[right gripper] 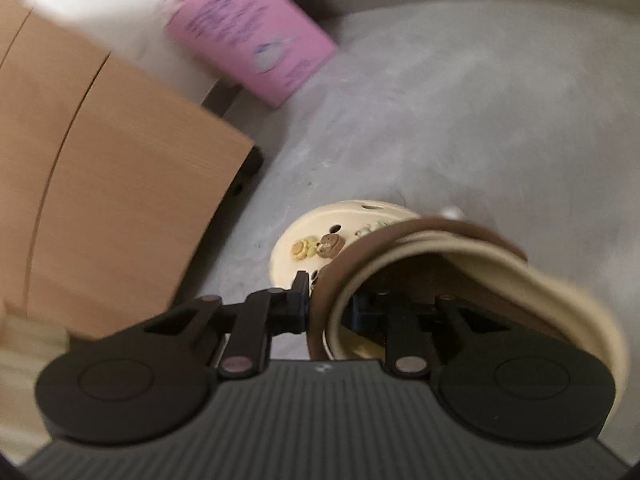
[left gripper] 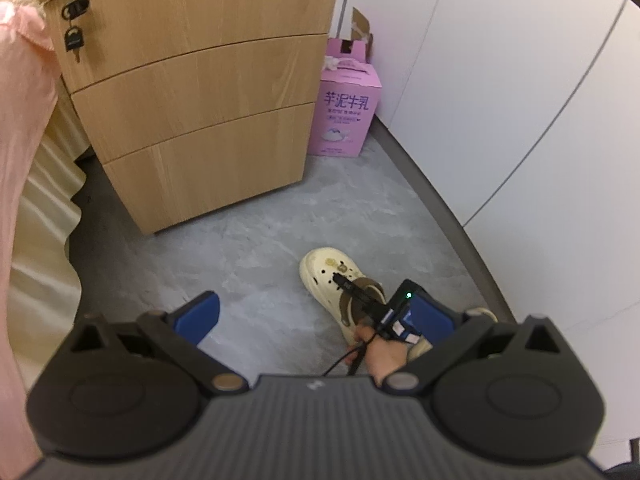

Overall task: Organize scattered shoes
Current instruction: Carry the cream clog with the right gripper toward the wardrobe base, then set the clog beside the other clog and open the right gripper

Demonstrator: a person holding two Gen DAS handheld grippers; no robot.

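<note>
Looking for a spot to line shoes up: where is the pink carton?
In the left wrist view, the pink carton stands on the floor between the wooden drawer unit and the white wall.

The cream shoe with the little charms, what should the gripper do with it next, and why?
Probably lift it. The right gripper looks pinched on the side wall of the cream shoe, which seems to lie on the grey floor. The left gripper is open and empty.

Right gripper fingers pinching cream clog rim, grey floor, wooden cabinet, blurred pink carton
</note>
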